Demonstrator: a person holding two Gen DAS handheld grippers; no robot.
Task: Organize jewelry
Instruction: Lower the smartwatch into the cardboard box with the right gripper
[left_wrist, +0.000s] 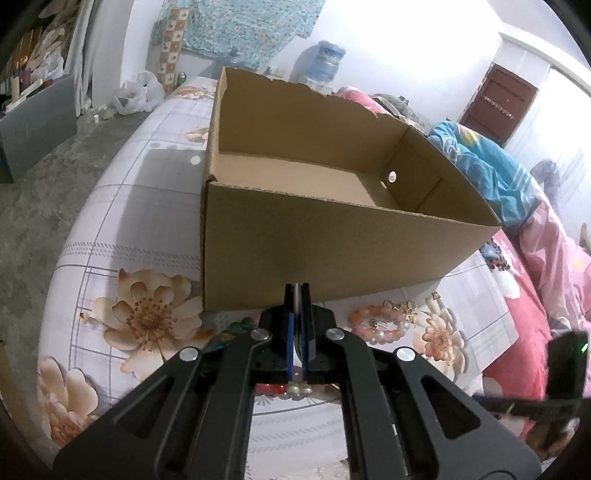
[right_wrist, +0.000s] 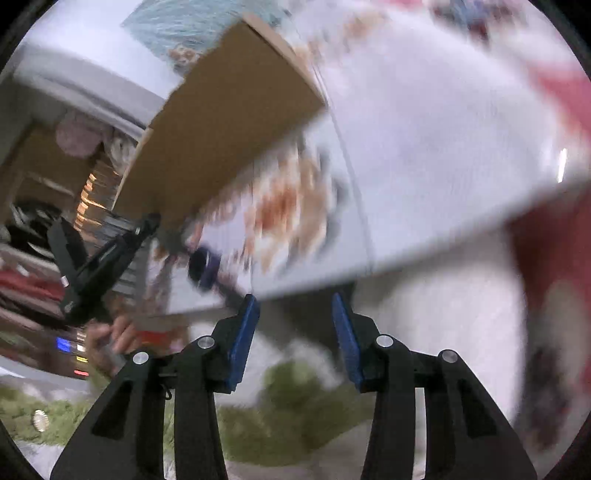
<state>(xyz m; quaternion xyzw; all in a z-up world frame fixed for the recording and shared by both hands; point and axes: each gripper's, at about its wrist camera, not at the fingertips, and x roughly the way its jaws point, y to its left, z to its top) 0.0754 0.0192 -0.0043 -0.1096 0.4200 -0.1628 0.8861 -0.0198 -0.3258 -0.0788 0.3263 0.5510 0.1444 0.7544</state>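
The left gripper (left_wrist: 296, 291) is closed on a thin pinkish piece of jewelry, and pale beads (left_wrist: 298, 389) hang under its pads; what kind of piece it is I cannot tell. It is held over the bed (left_wrist: 110, 229), just in front of the near wall of an open cardboard box (left_wrist: 332, 251) that stands on the flowered sheet. A pink and pearl bracelet (left_wrist: 384, 323) lies on the sheet near the box's near right corner, and green beads (left_wrist: 240, 326) lie just left of the gripper, partly hidden by it. A dark beaded piece (left_wrist: 496, 256) lies at the right edge of the sheet, beside a pink blanket (left_wrist: 546, 258). The right gripper (right_wrist: 295, 310) has its jaws partly open with nothing between the blue pads (right_wrist: 243, 332); its view is very blurred, showing the box (right_wrist: 229, 147) from the side and the bed's edge.
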